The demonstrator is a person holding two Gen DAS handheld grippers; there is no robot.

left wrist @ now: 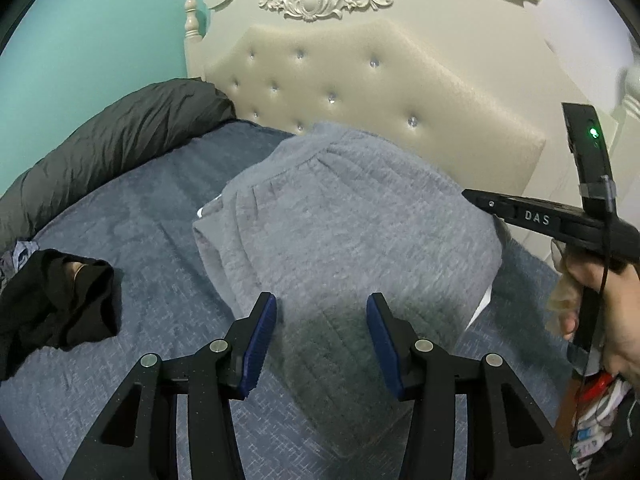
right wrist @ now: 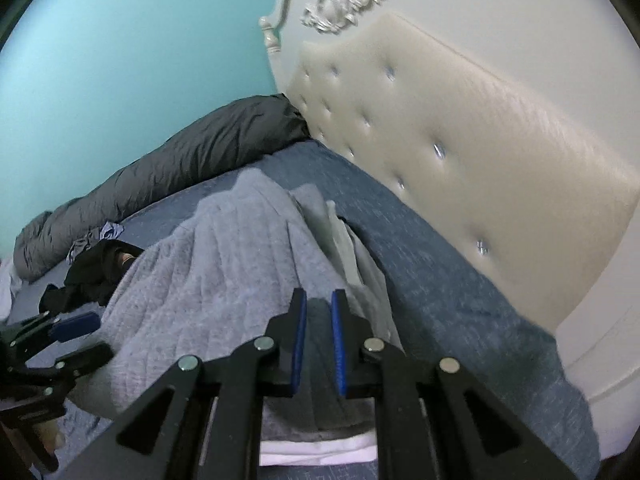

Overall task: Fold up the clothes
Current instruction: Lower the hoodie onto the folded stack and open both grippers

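Note:
A grey quilted garment (left wrist: 352, 216) lies humped on the blue bedspread (left wrist: 140, 220), with white layers (right wrist: 344, 240) showing along its right edge. My left gripper (left wrist: 321, 298) stands open just over the garment's near end, nothing between its blue pads. In the right wrist view it shows at the far left as the left gripper (right wrist: 86, 340). My right gripper (right wrist: 319, 294) is shut to a thin slit above the garment's near right part; I cannot tell whether any cloth is pinched. From the left, the right gripper (left wrist: 466, 194) points at the garment's far right edge.
A crumpled black garment (left wrist: 60, 300) lies left of the grey one. A dark grey duvet (left wrist: 120, 132) is rolled along the teal wall. The cream tufted headboard (left wrist: 360, 80) stands close behind. A hand (left wrist: 612, 320) holds the right gripper above some coloured things (left wrist: 600, 420).

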